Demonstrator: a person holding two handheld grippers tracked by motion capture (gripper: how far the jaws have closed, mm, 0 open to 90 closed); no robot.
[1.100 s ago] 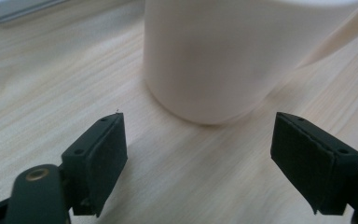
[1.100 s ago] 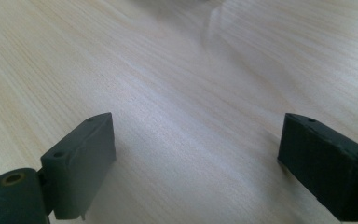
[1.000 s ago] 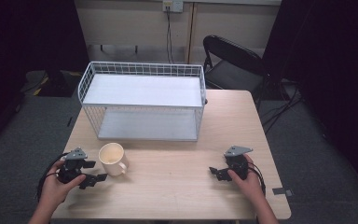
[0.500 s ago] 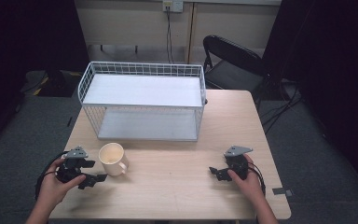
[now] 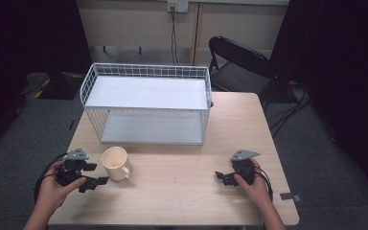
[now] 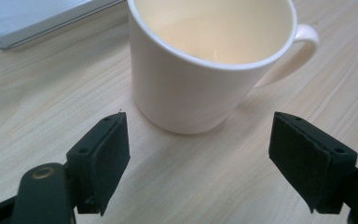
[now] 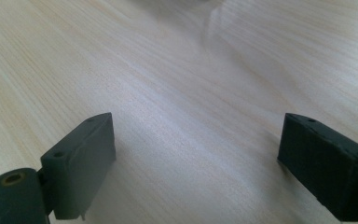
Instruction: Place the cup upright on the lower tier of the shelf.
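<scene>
Left gripper (image 6: 198, 154), jaws spread wide and empty, sits low on the table (image 5: 182, 191); the cream mug (image 6: 205, 60) stands upright just beyond them, centred on the gap, untouched, handle off to one side. Right gripper (image 5: 226, 176) rests well apart, also spread, so the left is nearer. Wire basket (image 5: 146, 103) stands behind the mug.

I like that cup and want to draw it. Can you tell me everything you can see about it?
The cup is a cream mug that looks like glazed ceramic, with a smooth rounded rim and one loop handle. It stands upright on the light wooden table, empty inside, just in front of the white wire basket. The left claw is open, its two black pads just short of the cup's base, not touching it. Only the table touches it.
</scene>
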